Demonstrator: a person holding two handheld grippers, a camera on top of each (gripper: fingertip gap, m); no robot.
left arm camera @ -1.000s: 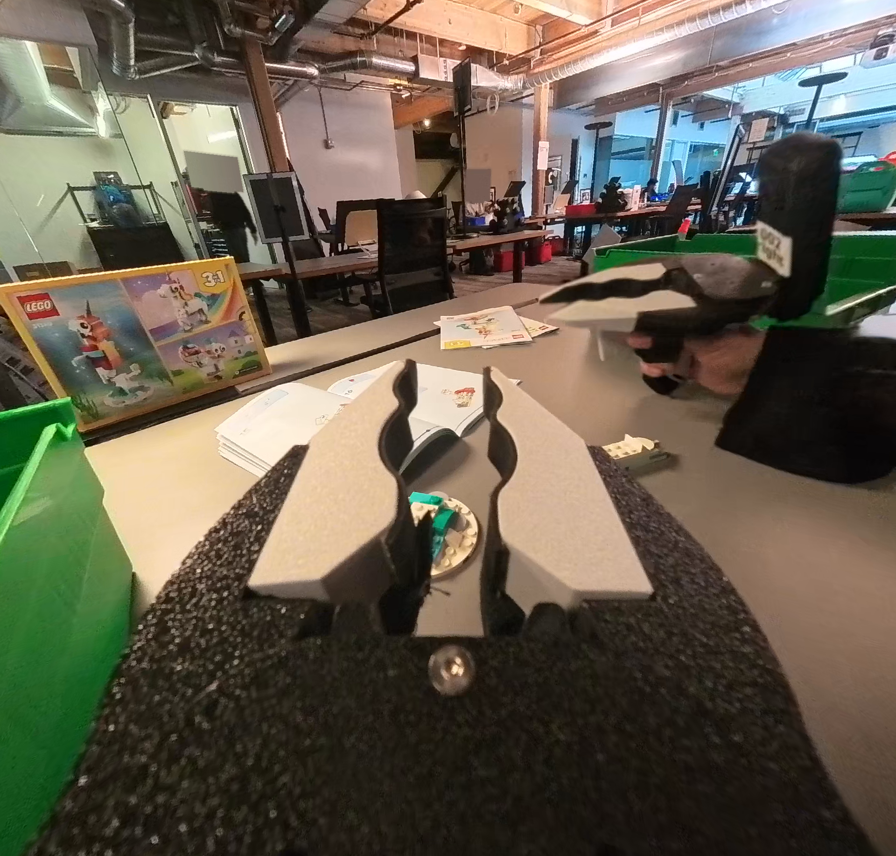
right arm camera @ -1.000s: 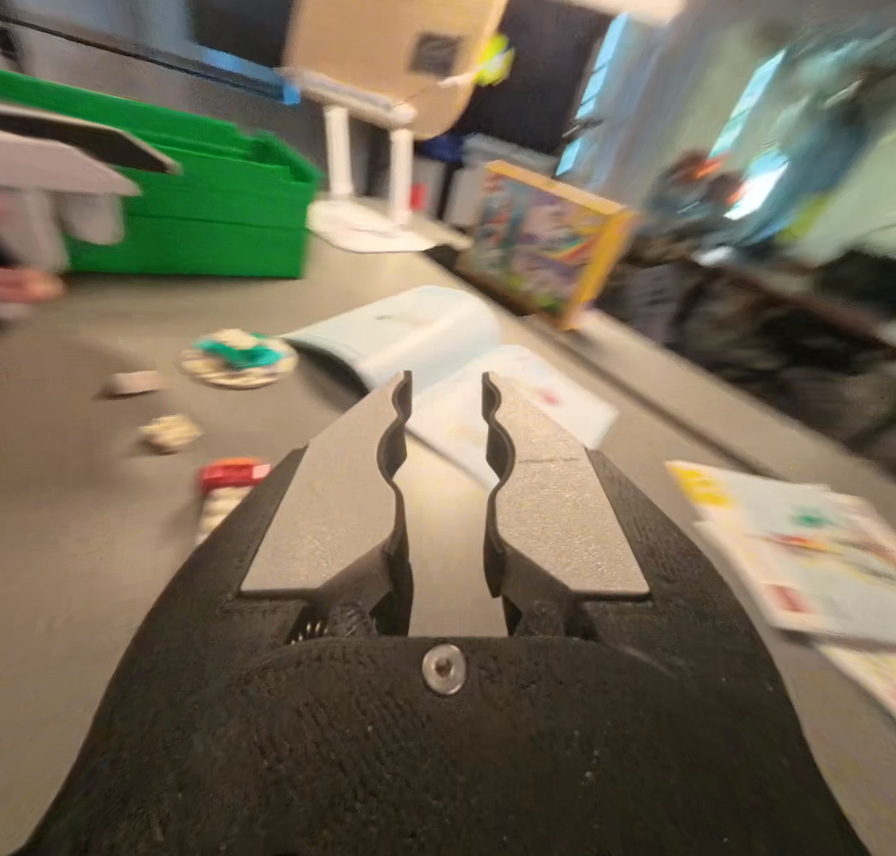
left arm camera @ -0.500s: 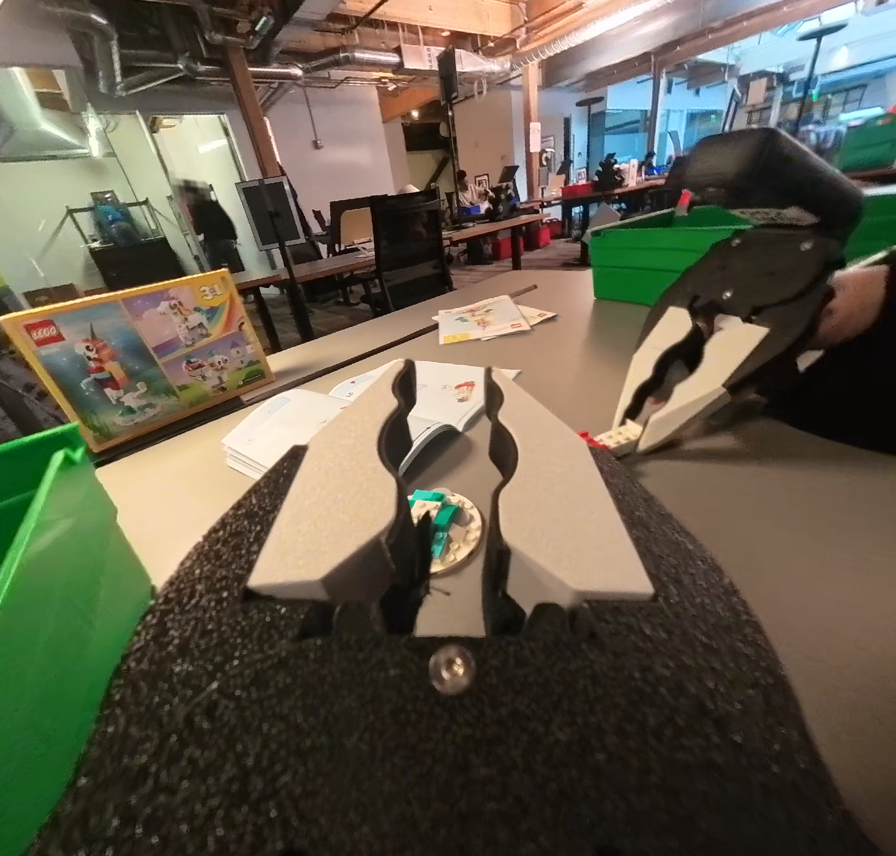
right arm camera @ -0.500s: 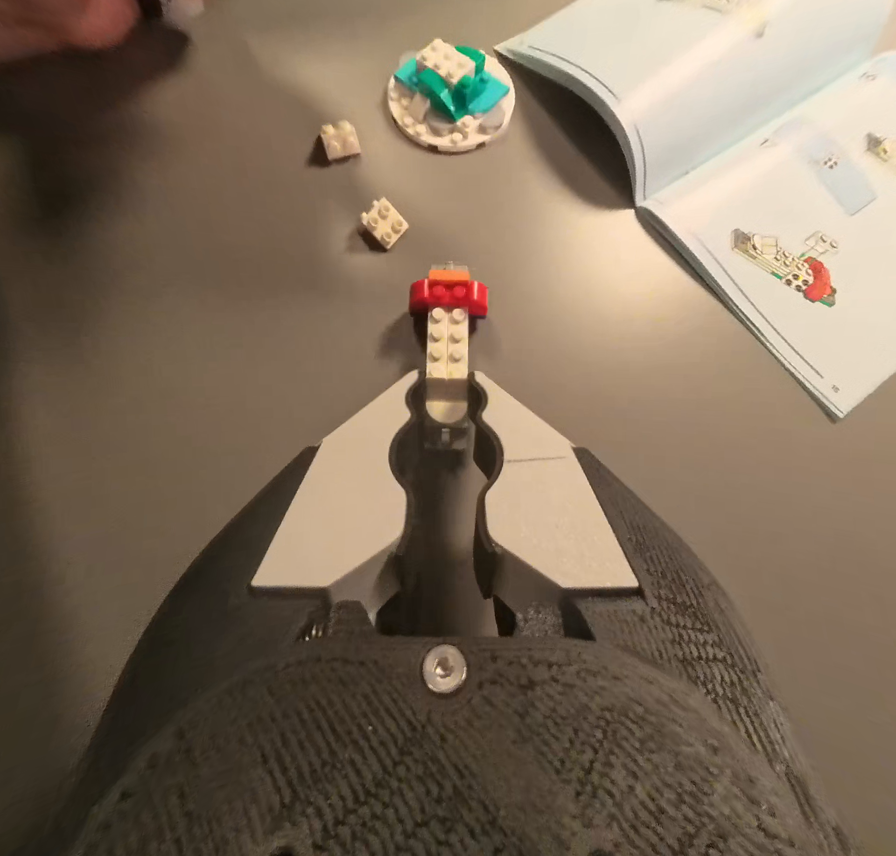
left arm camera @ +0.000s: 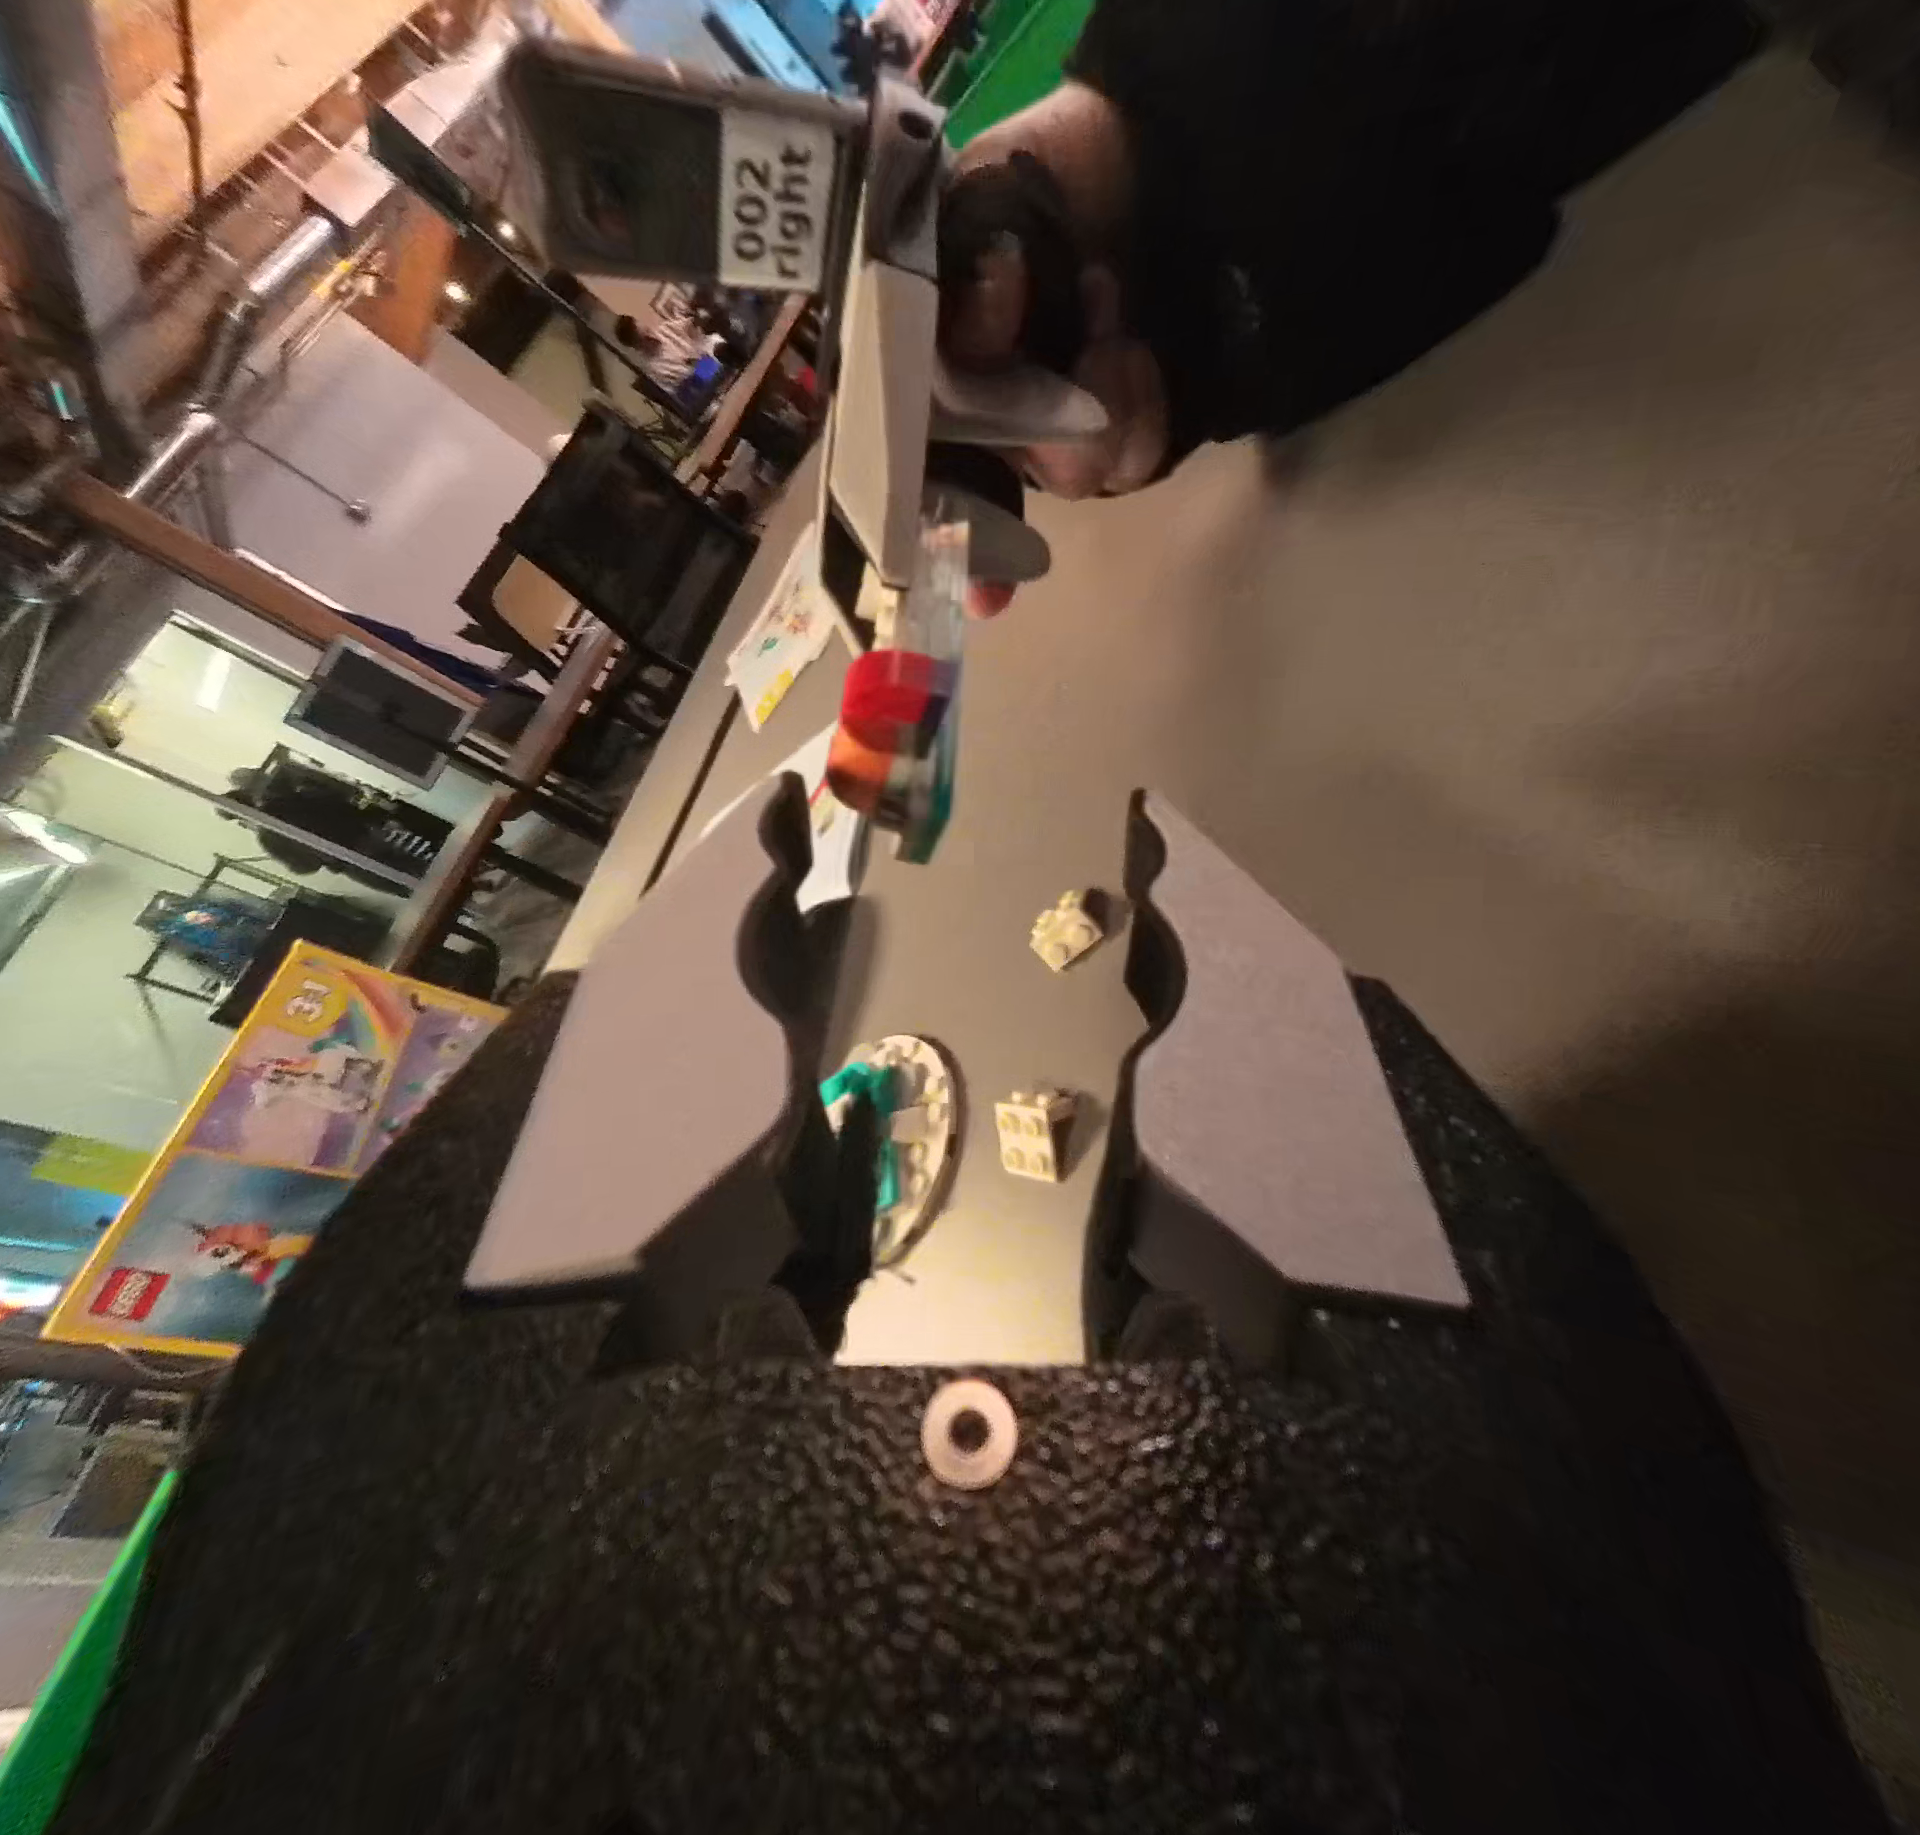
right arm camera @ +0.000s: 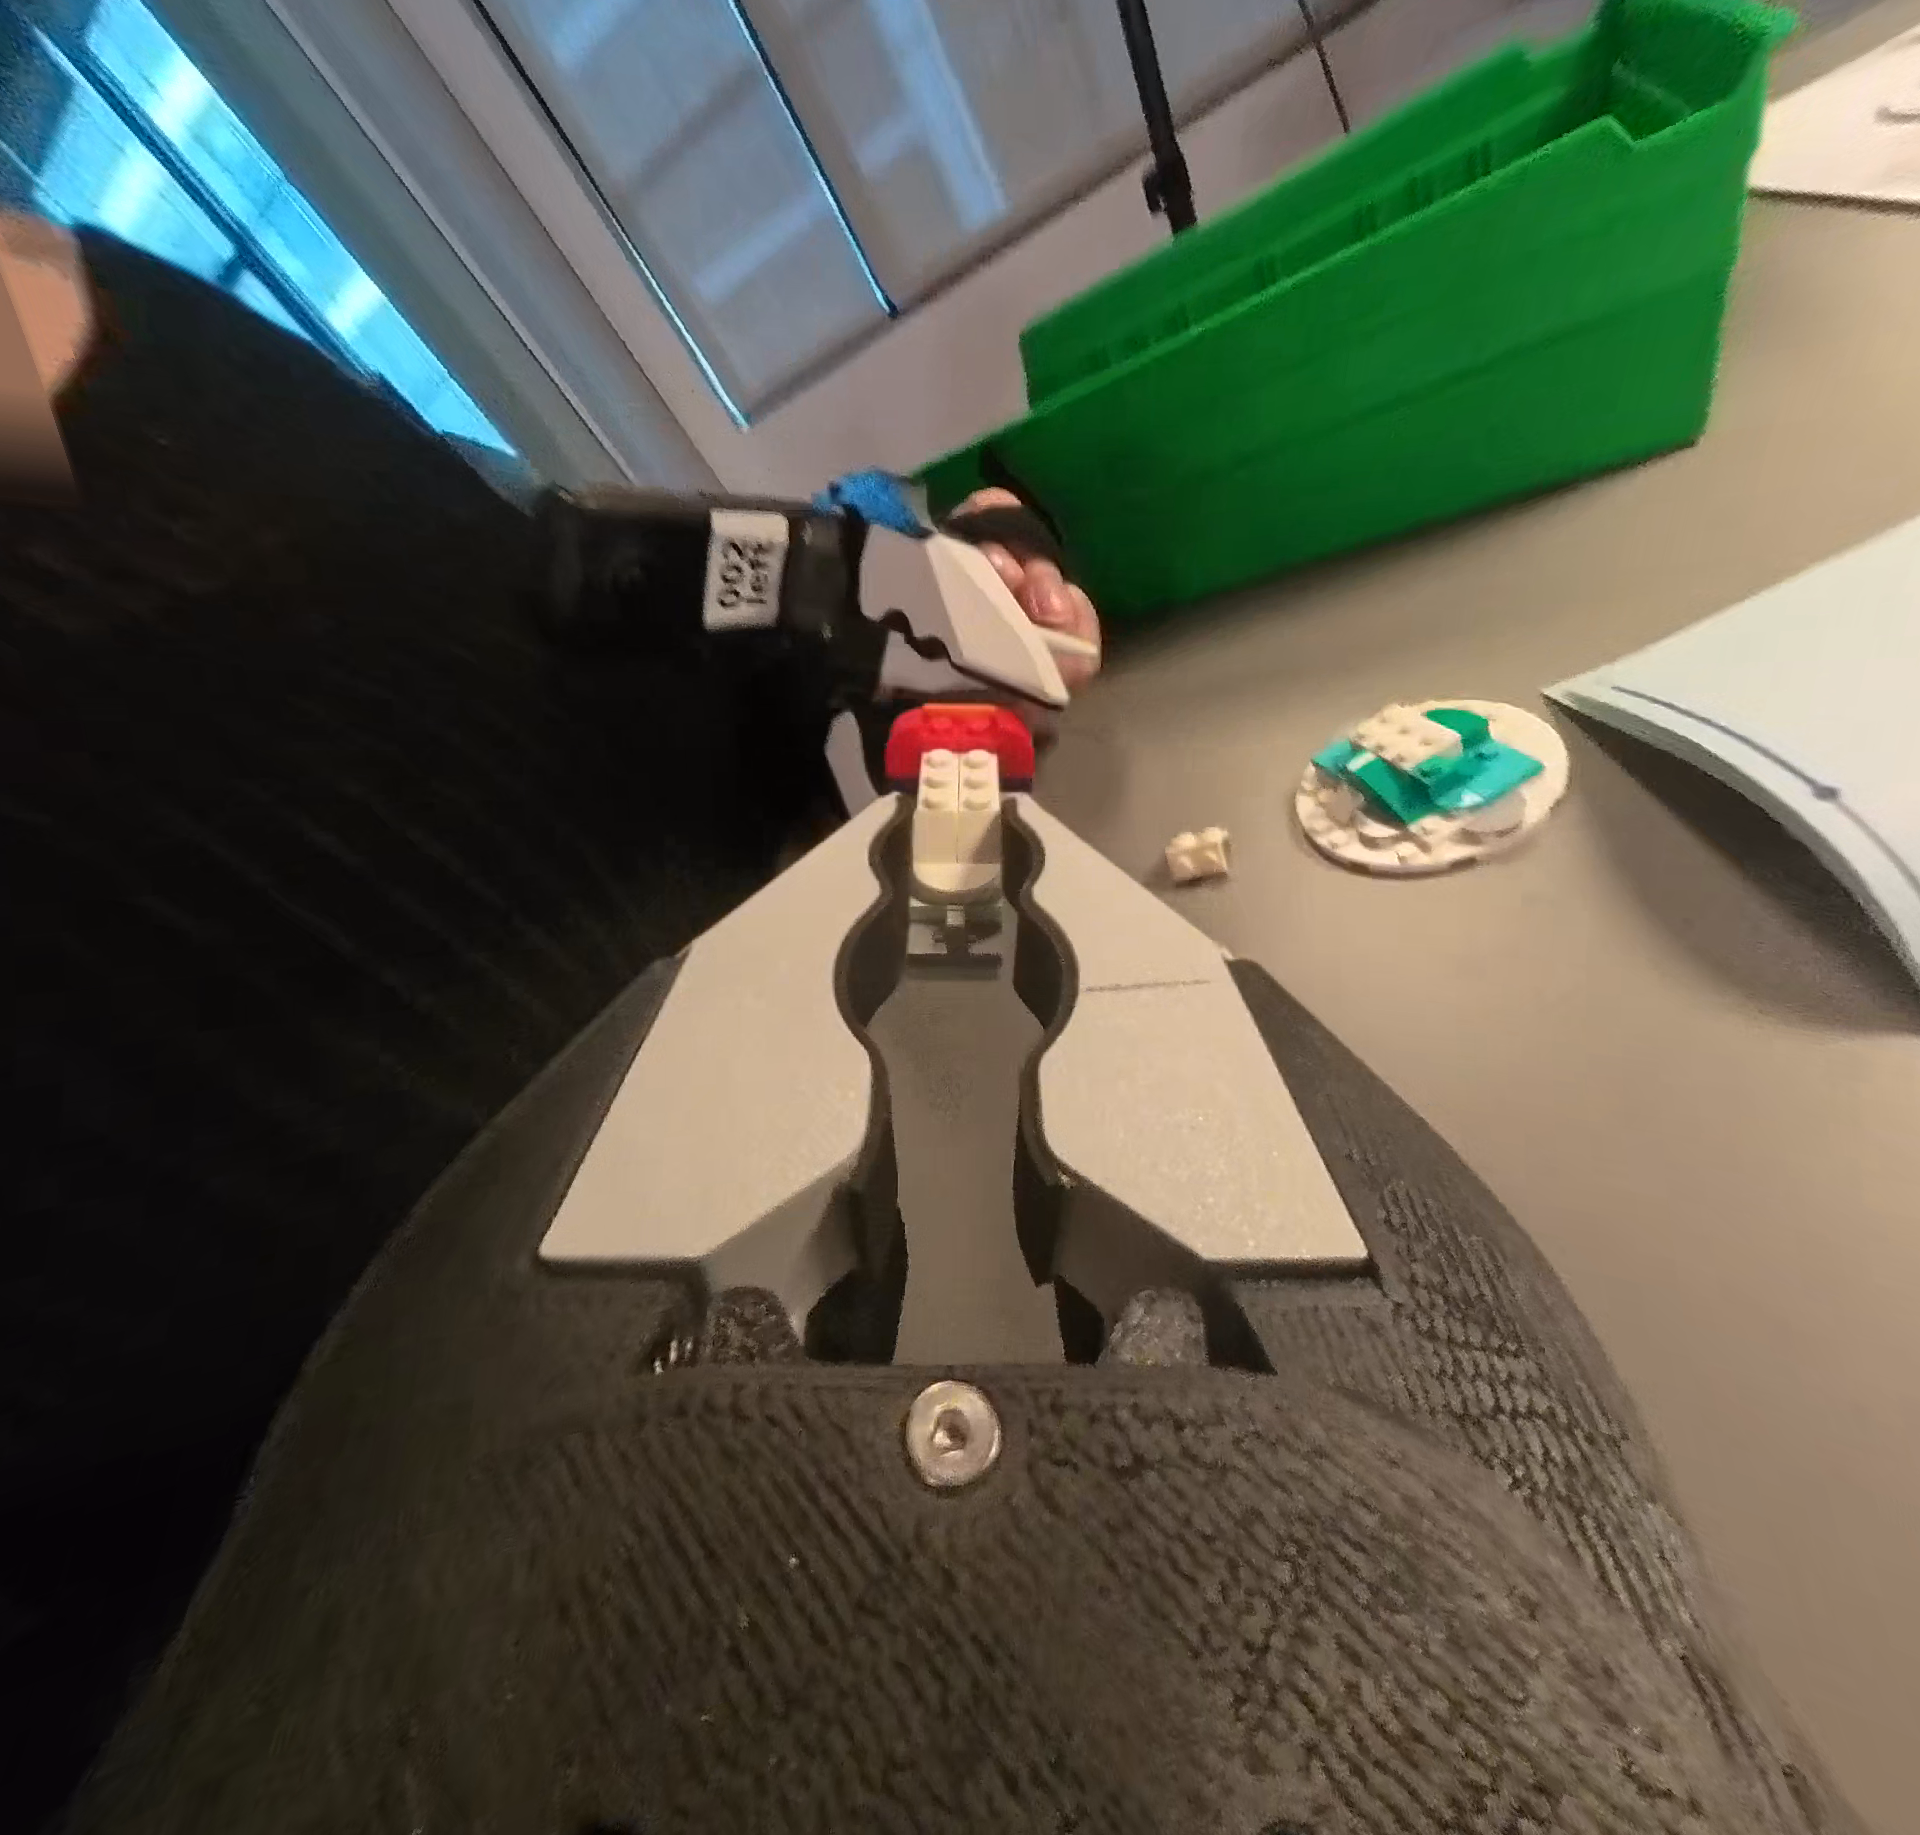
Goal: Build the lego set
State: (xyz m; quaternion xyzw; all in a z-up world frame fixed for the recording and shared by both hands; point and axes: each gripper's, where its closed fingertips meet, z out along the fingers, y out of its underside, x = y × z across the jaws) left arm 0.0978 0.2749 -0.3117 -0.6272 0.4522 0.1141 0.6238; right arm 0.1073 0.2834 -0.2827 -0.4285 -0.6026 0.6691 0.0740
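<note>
**Right tool clamps brick assembly above grey surface**

The right tool (right arm camera: 956, 819) is closed on a small brick assembly (right arm camera: 958, 783) — white studded bricks pinched between its fingertips, with a red and orange curved piece at the far end, pointing away from the tool. In the left wrist view the same assembly (left arm camera: 894, 736) hangs clear of the grey surface (left arm camera: 1455, 746), held out from the right tool (left arm camera: 894, 580) towards the camera, and shows a teal underside there.

The left tool (left arm camera: 961, 829) stands with its fingers wide apart and nothing between them. Framed in that gap on the surface lie a round white plate carrying teal pieces (left arm camera: 904, 1131) and two loose cream bricks, one nearer the tool's base (left arm camera: 1034, 1133) and one nearer its tips (left arm camera: 1068, 928).

From the right wrist view the round plate (right arm camera: 1429, 783) sits to the right of the tool's tips, with a loose cream brick (right arm camera: 1197, 855) just beside it — both apart from the tool. An open instruction booklet (right arm camera: 1766, 705) lies further right, a green bin (right arm camera: 1403, 331) beyond. A yellow-edged set box (left arm camera: 270, 1151) stands off to the left of the left tool.
</note>
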